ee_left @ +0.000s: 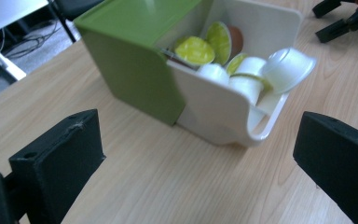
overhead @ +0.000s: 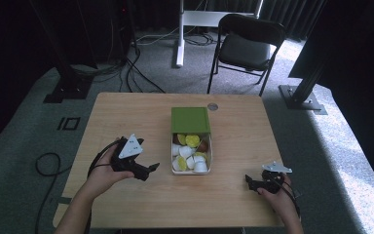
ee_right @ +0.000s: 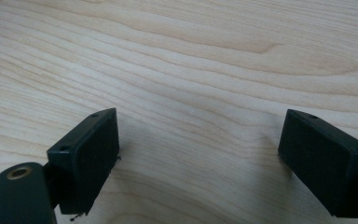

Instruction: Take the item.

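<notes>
The left gripper [overhead: 151,169] has its jaws wide apart, aimed at the white box [ee_left: 223,112] of capsules [ee_left: 286,65] at mid-table. It should approach level and straight. The right gripper [overhead: 251,181], jaws also apart, rests near the table [overhead: 126,112] edge. The green lid [overhead: 190,120] partly covers the box.

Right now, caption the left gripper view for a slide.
Open left gripper faces a white box with a green lid, full of small capsules, on the wooden table.

Left gripper [overhead: 148,170], jaws spread, sits just beside the capsule box [overhead: 191,146]; right gripper [overhead: 252,183] well apart.
</notes>
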A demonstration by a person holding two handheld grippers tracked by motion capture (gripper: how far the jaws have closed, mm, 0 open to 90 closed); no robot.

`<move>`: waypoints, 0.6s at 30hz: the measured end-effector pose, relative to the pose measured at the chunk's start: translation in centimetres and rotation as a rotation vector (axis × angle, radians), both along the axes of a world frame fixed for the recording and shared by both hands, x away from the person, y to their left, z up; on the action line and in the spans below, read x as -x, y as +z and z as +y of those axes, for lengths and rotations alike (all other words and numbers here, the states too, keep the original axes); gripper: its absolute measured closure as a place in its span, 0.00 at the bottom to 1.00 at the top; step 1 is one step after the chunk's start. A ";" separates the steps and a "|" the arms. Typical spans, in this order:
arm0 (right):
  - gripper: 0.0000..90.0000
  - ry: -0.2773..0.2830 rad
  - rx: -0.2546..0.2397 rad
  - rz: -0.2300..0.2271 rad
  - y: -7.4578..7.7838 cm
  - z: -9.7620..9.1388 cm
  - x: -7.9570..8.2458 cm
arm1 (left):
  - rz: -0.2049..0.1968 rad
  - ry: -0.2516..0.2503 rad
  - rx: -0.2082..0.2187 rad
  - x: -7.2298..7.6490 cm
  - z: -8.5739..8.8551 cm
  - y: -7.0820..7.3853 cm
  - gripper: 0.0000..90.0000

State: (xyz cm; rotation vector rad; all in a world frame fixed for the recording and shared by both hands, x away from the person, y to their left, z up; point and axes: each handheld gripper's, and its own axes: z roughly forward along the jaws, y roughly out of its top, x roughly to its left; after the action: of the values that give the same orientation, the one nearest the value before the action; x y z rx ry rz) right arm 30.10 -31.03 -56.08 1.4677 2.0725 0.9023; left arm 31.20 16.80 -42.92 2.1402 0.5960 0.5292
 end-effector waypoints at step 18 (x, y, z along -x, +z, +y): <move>0.13 0.000 0.000 0.000 0.0 0.0 0.0 | -0.019 -0.155 -0.014 -0.6 -6.3 0.2 0.03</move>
State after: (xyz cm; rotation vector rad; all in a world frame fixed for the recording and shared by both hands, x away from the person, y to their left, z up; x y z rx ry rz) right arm 30.10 -31.03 -56.08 1.4676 2.0720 0.9026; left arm 31.81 10.48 -42.67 2.1713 0.4122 0.4686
